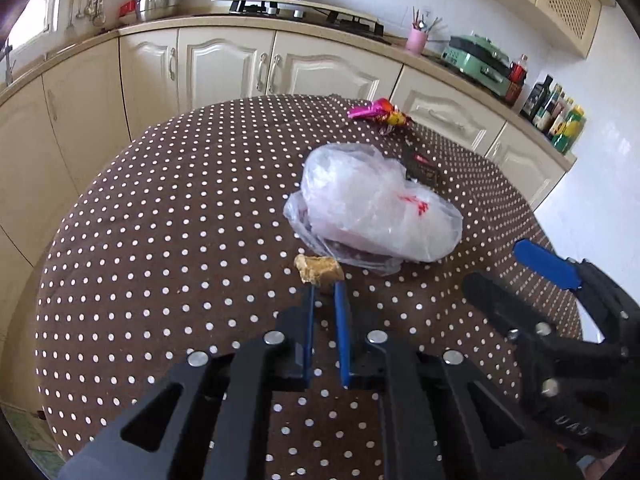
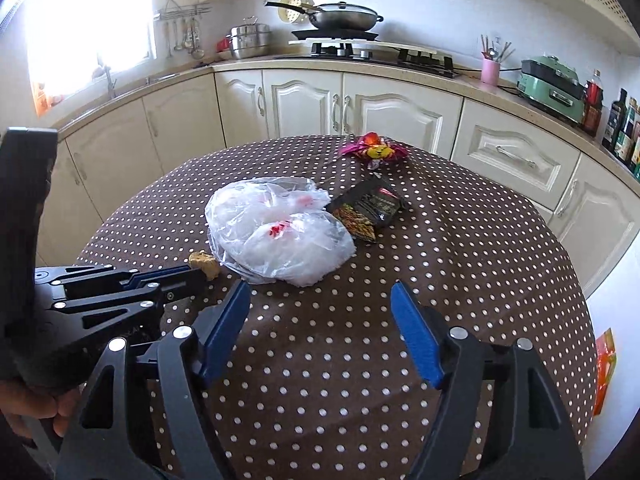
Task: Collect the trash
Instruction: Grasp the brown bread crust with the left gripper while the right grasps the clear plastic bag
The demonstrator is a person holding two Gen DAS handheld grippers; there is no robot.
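You're in a home kitchen. Cream cabinets with arched panel doors run across mid-frame under a beige countertop. Gas hob top center, with a wok on it. Steel stockpot to its left, utensils on a wall rail beside a bright window at upper left. Pink utensil cup, green countertop appliance and bottles at right. In the foreground, a round desk in a brown polka-dot cloth.

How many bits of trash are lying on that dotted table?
4: a tan crumb between the left gripper fingertips, a clear plastic bag mid-table, a dark wrapper beside it, a pink wrapper at the far edge. The bag may hide more.
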